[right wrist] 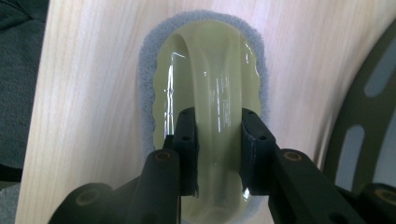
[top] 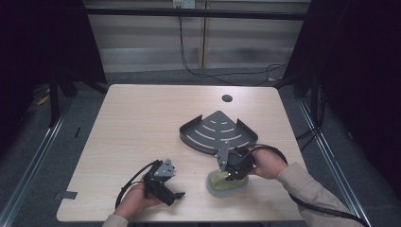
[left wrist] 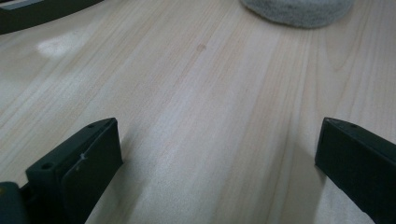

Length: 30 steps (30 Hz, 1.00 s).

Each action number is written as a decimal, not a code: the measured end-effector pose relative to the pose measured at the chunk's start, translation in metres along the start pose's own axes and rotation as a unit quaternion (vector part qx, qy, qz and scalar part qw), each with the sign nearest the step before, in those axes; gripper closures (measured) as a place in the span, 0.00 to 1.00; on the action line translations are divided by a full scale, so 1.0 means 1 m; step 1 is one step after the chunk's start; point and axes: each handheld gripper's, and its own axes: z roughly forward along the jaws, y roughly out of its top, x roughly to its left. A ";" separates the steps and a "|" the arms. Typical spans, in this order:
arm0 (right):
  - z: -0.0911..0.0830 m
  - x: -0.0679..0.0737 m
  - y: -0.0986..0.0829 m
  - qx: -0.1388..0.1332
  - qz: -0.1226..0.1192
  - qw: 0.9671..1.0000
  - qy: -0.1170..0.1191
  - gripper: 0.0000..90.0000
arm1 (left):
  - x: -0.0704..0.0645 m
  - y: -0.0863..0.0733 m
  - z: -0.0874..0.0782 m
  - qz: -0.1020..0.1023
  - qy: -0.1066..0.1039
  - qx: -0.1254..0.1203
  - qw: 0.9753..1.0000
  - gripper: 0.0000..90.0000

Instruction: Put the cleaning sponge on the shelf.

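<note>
A scrubber with a pale yellow-green plastic handle (right wrist: 210, 84) on a grey sponge pad (top: 226, 183) lies flat near the table's front edge. My right gripper (top: 235, 169) (right wrist: 218, 154) comes down on it from above and is shut on the arched handle, one jaw on each side. A dark metal corner rack (top: 217, 132) with curved slots sits just beyond it on the table. My left gripper (top: 171, 193) (left wrist: 215, 158) rests low over the bare wood at the front left, open with nothing between its jaws. The sponge's grey edge (left wrist: 296, 11) lies ahead of it.
The light wooden table (top: 142, 123) has a round cable hole (top: 227, 98) at the back. Black frame posts and cables stand around the table. The rack's dark edge (left wrist: 42, 11) crosses the top left of the left gripper view.
</note>
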 end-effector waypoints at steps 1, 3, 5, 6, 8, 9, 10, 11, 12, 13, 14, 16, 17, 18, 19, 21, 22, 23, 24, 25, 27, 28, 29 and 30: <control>-0.001 -0.001 -0.001 0.002 0.009 1.000 -0.006 0.80 | 0.000 0.000 0.000 0.000 0.000 0.000 1.000 0.00; -0.006 -0.003 -0.003 -0.004 0.026 1.000 -0.008 0.80 | 0.000 0.000 0.000 0.000 0.000 0.000 1.000 0.00; -0.012 -0.005 -0.005 -0.012 0.047 0.999 -0.015 0.80 | 0.000 0.000 0.000 0.000 0.000 0.000 1.000 0.00; -0.015 -0.006 -0.006 -0.013 0.055 0.998 -0.020 0.80 | 0.000 0.000 0.000 0.000 0.000 0.000 1.000 0.00; -0.020 -0.008 -0.007 -0.018 0.071 0.997 -0.018 0.80 | 0.000 0.000 0.000 0.000 0.000 0.000 1.000 0.00; -0.022 -0.009 -0.008 -0.019 0.075 0.997 -0.022 0.80 | 0.000 0.000 0.000 0.000 0.000 0.000 1.000 0.00; -0.024 -0.009 -0.008 -0.016 0.080 0.996 -0.020 0.80 | 0.000 0.000 0.000 0.000 0.000 0.000 1.000 0.00; -0.025 -0.010 -0.009 -0.015 0.084 0.996 -0.021 0.80 | 0.000 0.000 0.000 0.000 0.000 0.000 1.000 0.00; -0.026 -0.011 -0.009 -0.015 0.093 0.995 -0.024 0.80 | 0.000 0.000 0.000 -0.001 0.000 -0.001 1.000 0.00; -0.027 -0.012 -0.010 -0.013 0.100 0.995 -0.020 0.80 | 0.000 0.000 0.000 -0.001 0.000 0.000 1.000 0.00; -0.028 -0.013 -0.010 -0.015 0.101 0.995 -0.019 0.80 | 0.000 0.000 0.000 0.000 0.000 0.000 1.000 0.00; -0.030 -0.013 -0.010 -0.008 0.121 0.993 -0.016 0.80 | 0.000 0.000 0.000 0.000 0.000 0.000 1.000 0.00; -0.031 -0.015 -0.011 -0.010 0.119 0.993 -0.018 0.80 | 0.000 0.000 0.000 0.000 0.000 0.000 1.000 0.00; -0.032 -0.016 -0.012 -0.010 0.128 0.992 -0.016 0.80 | 0.000 0.000 0.000 0.000 0.000 0.000 1.000 0.00; -0.034 -0.016 -0.012 -0.005 0.140 0.990 -0.013 0.80 | 0.000 0.000 0.000 0.000 0.000 0.000 1.000 0.00; -0.037 -0.018 -0.012 -0.003 0.150 0.989 -0.014 0.80 | 0.000 0.000 0.000 0.000 0.000 0.000 1.000 0.00; -0.038 -0.020 -0.013 -0.005 0.151 0.988 -0.016 0.80 | 0.000 0.000 0.000 0.000 0.000 0.000 1.000 0.00; -0.040 -0.020 -0.013 -0.002 0.163 0.987 -0.016 0.80 | 0.000 0.000 0.000 0.000 0.000 -0.001 1.000 0.00; -0.041 -0.021 -0.013 -0.001 0.162 0.987 -0.016 0.80 | 0.000 0.000 0.000 -0.001 0.000 -0.002 1.000 0.00; -0.042 -0.022 -0.013 0.002 0.170 0.985 -0.016 0.80 | 0.000 0.000 0.000 0.000 0.000 -0.001 1.000 0.00; -0.044 -0.024 -0.014 0.002 0.169 0.985 -0.019 0.80 | 0.000 0.000 0.000 0.000 0.000 -0.002 1.000 0.00; -0.046 -0.024 -0.014 0.005 0.172 0.985 -0.019 0.80 | 0.000 0.000 0.000 0.000 0.000 -0.001 1.000 0.00; -0.047 -0.025 -0.014 0.004 0.174 0.984 -0.022 0.80 | 0.000 0.000 0.000 0.000 0.000 -0.001 1.000 0.00; -0.049 -0.025 -0.015 0.006 0.182 0.983 -0.021 0.80 | 0.000 0.000 0.000 0.001 0.001 -0.001 1.000 0.00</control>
